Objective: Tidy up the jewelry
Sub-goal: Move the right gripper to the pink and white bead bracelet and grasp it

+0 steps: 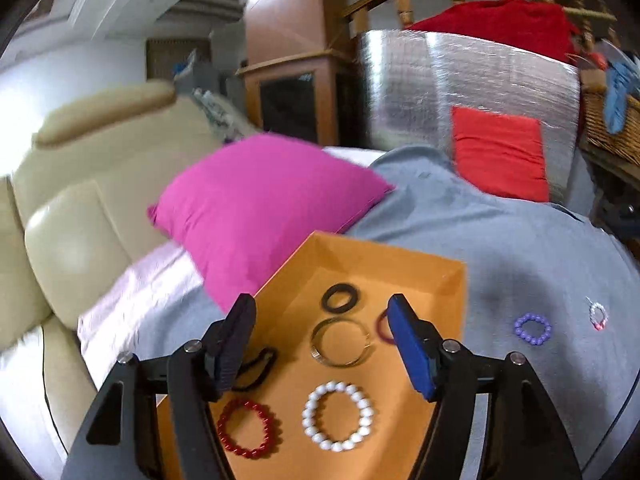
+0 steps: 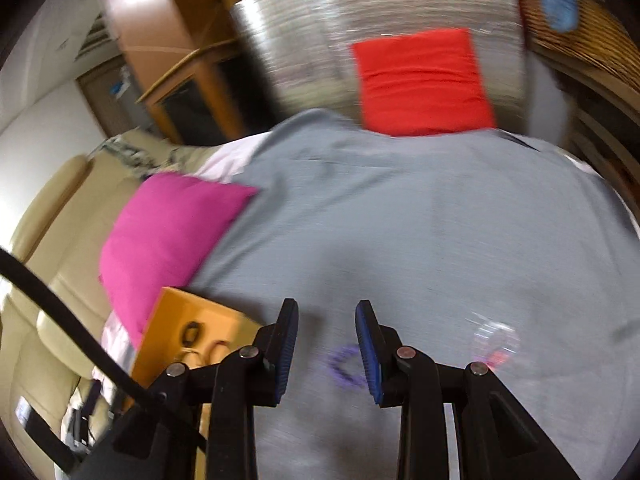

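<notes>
Orange tray on the grey bedspread holds white, red, clear and black bracelets, a maroon one half hidden behind the spread-apart, empty left gripper, while the blurred purple bracelet lies between the parted right gripper fingers; no legible writing.

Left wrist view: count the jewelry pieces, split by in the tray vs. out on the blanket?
In the orange tray: 6 (black ring, clear bangle, maroon ring, black hair tie, red bead bracelet, white bead bracelet)
On the grey blanket: 2 (purple bead bracelet, clear bead bracelet)
Total: 8
</notes>
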Available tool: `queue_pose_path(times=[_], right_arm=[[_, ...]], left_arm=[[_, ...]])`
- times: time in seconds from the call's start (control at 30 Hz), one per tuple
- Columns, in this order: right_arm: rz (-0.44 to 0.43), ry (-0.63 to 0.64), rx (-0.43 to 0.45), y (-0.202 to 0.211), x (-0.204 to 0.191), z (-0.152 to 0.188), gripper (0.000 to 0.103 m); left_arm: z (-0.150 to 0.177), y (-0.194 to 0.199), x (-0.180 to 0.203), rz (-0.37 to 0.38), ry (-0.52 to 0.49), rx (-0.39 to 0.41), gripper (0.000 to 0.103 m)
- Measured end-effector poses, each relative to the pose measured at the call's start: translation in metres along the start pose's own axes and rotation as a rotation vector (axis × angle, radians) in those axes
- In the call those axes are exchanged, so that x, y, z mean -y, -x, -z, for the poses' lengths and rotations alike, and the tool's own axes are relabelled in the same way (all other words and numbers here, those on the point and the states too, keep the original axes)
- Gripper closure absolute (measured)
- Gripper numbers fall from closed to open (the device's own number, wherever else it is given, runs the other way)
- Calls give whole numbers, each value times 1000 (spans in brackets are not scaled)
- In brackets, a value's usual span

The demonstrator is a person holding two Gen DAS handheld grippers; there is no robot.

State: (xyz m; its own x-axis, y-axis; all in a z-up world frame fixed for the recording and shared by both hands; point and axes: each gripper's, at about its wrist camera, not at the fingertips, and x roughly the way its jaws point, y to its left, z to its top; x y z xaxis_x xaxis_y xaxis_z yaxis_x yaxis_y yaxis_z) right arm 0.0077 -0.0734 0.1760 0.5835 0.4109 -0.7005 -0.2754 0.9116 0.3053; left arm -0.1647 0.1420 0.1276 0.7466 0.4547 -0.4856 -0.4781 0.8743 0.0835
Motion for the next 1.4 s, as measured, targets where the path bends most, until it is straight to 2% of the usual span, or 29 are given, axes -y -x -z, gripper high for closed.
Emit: queue_pose_path(times=[0.07,0.3,0.47,0.6,0.67,0.77,1.0,1.4], right_arm=[[23,-40,-3,10,31,8,61],[73,-186,5,29,130,50,61],[77,-253,5,22,173,86,61],[53,-294,18,15,196,107,61],[54,-296,26,13,202,113,61],[33,-296,28,13,206,113,61],[-11,-271,25,9,198,106,61],[-24,-256,13,-11,198,91,61]], left_arm=[[0,6,19,11,-56,30,32],[8,26,82,42,-242,124,24],[24,38,129,101,-397,159,23],[36,40,158,183,-472,133,23],[40,36,169,236,-484,88,23],[45,30,180,269,-483,31,23],[48,17,189,280,-436,-58,23],[46,4,200,296,-394,-102,23]])
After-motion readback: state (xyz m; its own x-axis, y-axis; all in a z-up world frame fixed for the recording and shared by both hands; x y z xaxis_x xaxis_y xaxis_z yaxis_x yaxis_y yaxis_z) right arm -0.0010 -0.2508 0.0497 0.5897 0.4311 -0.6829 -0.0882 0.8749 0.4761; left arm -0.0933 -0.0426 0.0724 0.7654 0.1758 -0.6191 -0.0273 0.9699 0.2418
